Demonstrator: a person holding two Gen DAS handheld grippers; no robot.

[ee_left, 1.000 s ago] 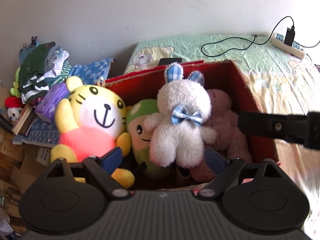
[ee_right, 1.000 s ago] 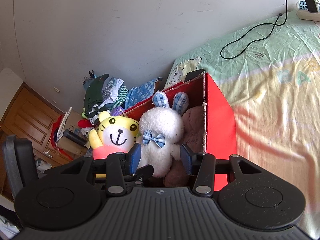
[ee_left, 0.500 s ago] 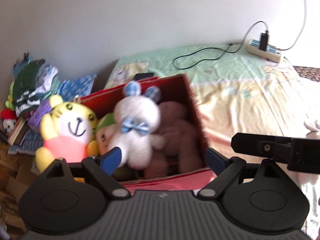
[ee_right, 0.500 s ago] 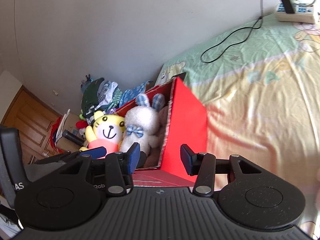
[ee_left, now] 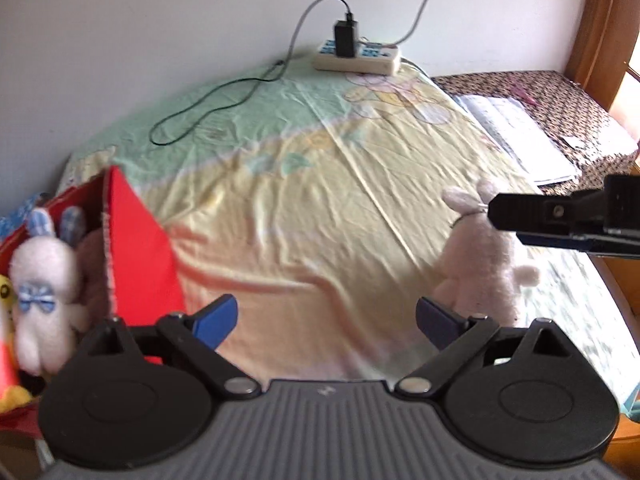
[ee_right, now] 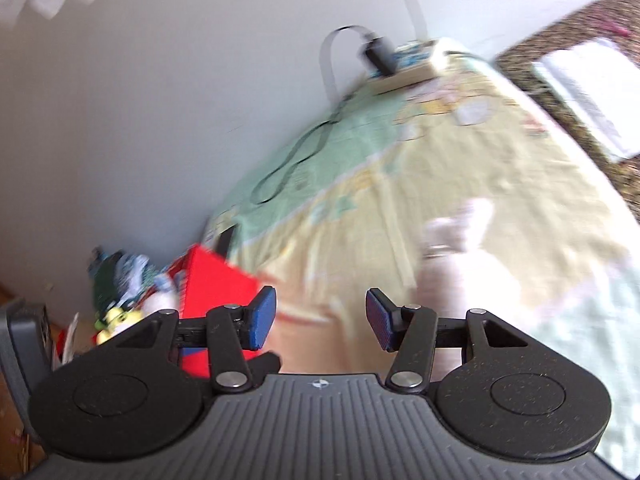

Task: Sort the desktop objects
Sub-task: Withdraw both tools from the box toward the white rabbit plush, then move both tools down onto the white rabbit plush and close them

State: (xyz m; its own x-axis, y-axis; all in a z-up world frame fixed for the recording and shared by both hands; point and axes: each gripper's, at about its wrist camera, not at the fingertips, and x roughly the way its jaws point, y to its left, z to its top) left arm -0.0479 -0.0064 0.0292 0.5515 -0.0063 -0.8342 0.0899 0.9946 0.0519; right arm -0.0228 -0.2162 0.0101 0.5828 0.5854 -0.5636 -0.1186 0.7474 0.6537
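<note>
A pale pink plush rabbit (ee_left: 476, 264) lies on the bed sheet (ee_left: 320, 200), just right of and beyond my left gripper (ee_left: 326, 320). That gripper's jaws are opening wide over bare sheet, with nothing between them. At the left edge stands a red box (ee_left: 136, 248) with a white bow-tied bunny (ee_left: 40, 292) and other plush toys inside. In the blurred right wrist view my right gripper (ee_right: 322, 318) is opening over the sheet, empty, with the pink rabbit (ee_right: 468, 264) just beyond its right finger and the red box (ee_right: 216, 280) to its left. The right gripper's finger (ee_left: 560, 220) crosses the left wrist view.
A power strip (ee_left: 356, 58) with a black charger and a looping cable (ee_left: 208, 112) lies at the far edge by the wall. Papers (ee_left: 520, 136) rest on a patterned cover at the right. Clothes (ee_right: 120, 276) are piled behind the box.
Both grippers have swung right, away from the red box toward the open sheet, and the pink rabbit has come into view. Both pairs of jaws stand wider than before.
</note>
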